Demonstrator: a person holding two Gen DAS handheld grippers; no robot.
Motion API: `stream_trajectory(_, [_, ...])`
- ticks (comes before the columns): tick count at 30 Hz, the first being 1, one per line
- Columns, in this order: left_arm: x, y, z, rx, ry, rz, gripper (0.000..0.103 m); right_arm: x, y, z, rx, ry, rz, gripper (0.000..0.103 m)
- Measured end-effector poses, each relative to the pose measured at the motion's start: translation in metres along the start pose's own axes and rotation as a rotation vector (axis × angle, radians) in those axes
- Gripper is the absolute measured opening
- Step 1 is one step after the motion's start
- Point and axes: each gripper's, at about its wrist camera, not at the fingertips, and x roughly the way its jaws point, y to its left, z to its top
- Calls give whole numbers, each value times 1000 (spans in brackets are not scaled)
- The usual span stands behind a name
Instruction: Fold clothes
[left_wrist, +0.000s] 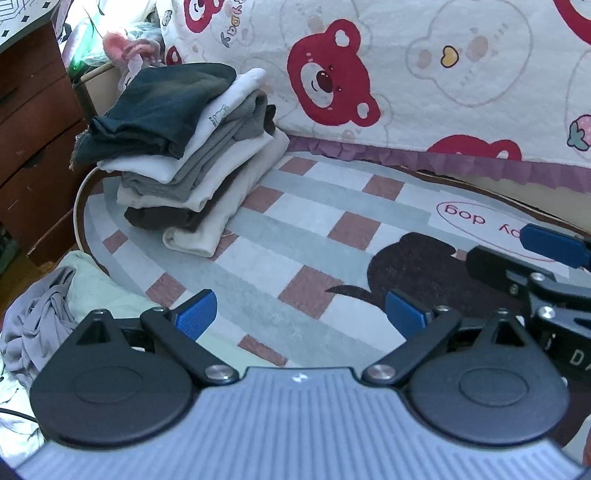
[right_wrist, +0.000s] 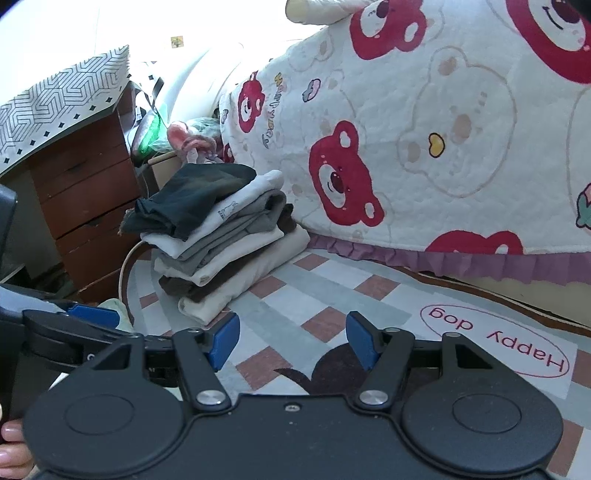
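A stack of folded clothes (left_wrist: 184, 155) stands on the checked rug (left_wrist: 314, 206), a dark green garment on top, white, grey and brown ones below. The same stack (right_wrist: 218, 236) shows in the right wrist view. A crumpled grey garment (left_wrist: 40, 321) lies at the rug's left edge on pale green cloth. My left gripper (left_wrist: 301, 312) is open over the rug with nothing between its blue pads. My right gripper (right_wrist: 291, 339) is open too, empty, and its blue fingertip (left_wrist: 554, 245) shows at the right of the left wrist view. The left gripper's blue tip (right_wrist: 94, 314) appears at the left of the right wrist view.
A bed with a bear-print quilt (left_wrist: 424, 74) and purple frill runs along the back. A brown wooden drawer unit (left_wrist: 33, 129) stands at the left, bags and a pink soft toy (left_wrist: 118, 48) behind the stack. A white cable (left_wrist: 79, 199) curves by the rug's edge. Fingers (right_wrist: 11, 443) show bottom left.
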Motion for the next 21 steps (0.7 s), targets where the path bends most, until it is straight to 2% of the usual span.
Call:
stream_trajectory(3, [0,0,0,11,0,6,103,-1,1,-1,1,0,-5,69])
stream_trajectory(12, [1,1,-2,12,21,14,103,-2,3,-1,-7,5,-14,69])
stream_trajectory(21, [3,10,-1,4,40,6,103,3,10,-4,-62,48,-48,70])
